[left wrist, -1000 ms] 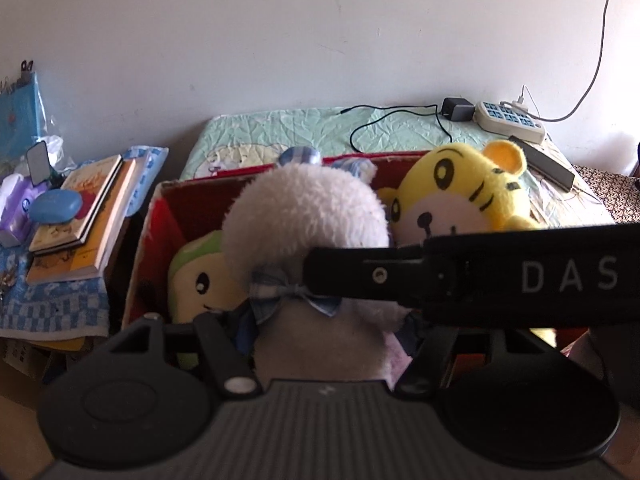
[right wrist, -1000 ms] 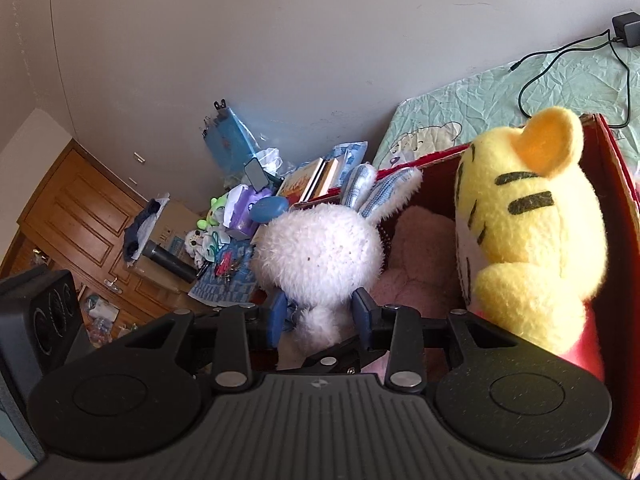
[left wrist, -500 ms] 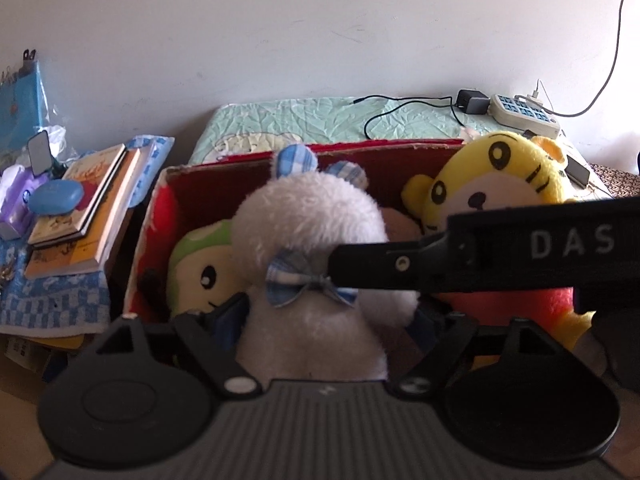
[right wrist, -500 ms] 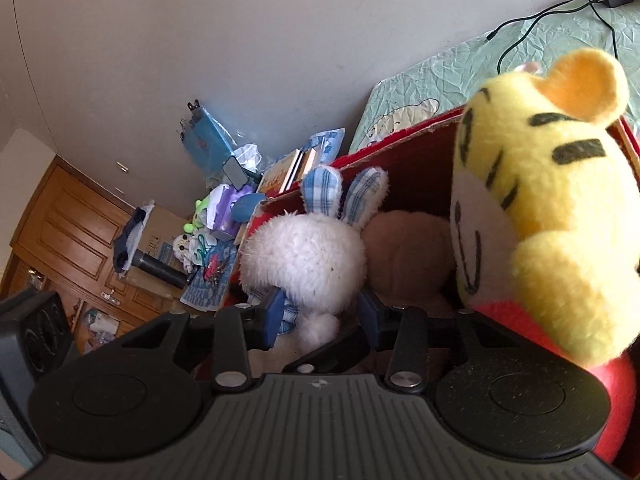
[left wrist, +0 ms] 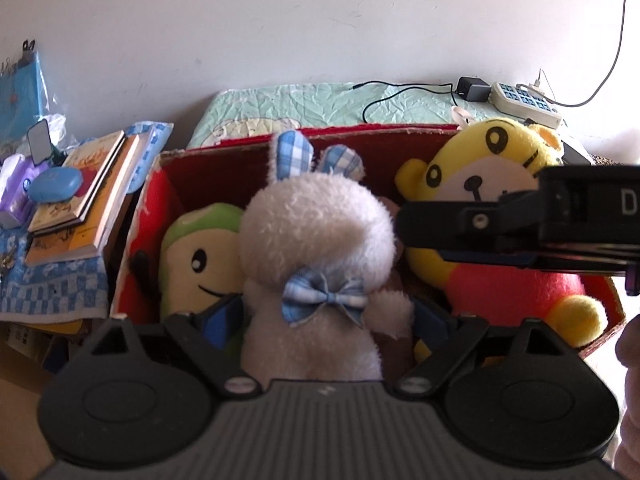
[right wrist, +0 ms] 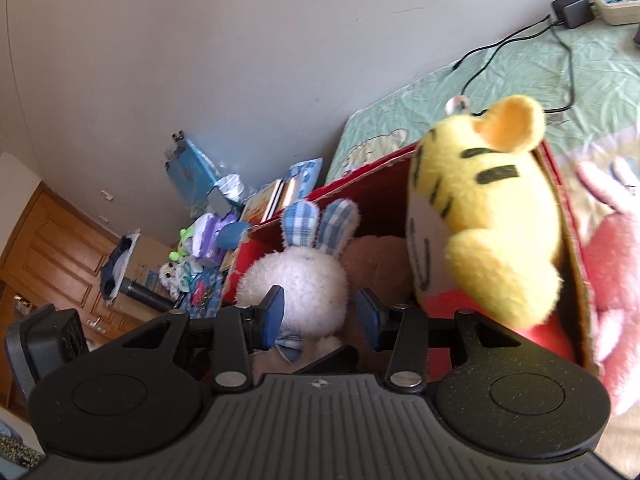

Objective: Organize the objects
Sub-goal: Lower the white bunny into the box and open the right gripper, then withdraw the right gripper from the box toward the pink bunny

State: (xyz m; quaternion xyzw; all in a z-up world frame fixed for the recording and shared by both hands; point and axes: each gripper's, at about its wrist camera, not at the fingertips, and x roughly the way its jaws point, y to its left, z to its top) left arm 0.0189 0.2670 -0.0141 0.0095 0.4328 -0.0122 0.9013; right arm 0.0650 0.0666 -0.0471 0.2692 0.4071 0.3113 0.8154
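Note:
A white bunny plush (left wrist: pixel 316 236) with blue plaid ears and a bow stands upright in the red cardboard box (left wrist: pixel 168 184). My left gripper (left wrist: pixel 324 318) straddles its body with jaws opening; both blue pads (left wrist: pixel 218 316) stand clear of the fur. My right gripper (right wrist: pixel 320 314) is open and empty, with the bunny's head (right wrist: pixel 300 280) just beyond its pads. From the left wrist view it reaches in from the right (left wrist: pixel 416 224), in front of the yellow tiger plush (left wrist: pixel 480 168). A green plush (left wrist: pixel 196 248) sits left of the bunny.
A brown plush (right wrist: pixel 376 260) lies behind the bunny in the box (right wrist: pixel 360 188). A pink plush (right wrist: pixel 612 264) lies outside its right wall. Books (left wrist: pixel 80 192) and clutter are stacked left; a power strip (left wrist: pixel 524 98) and cables lie on the green sheet.
My left jaws spread wide and let go of the bunny, which now stands in the box. My right gripper opened and drew back to the right from the bunny's neck.

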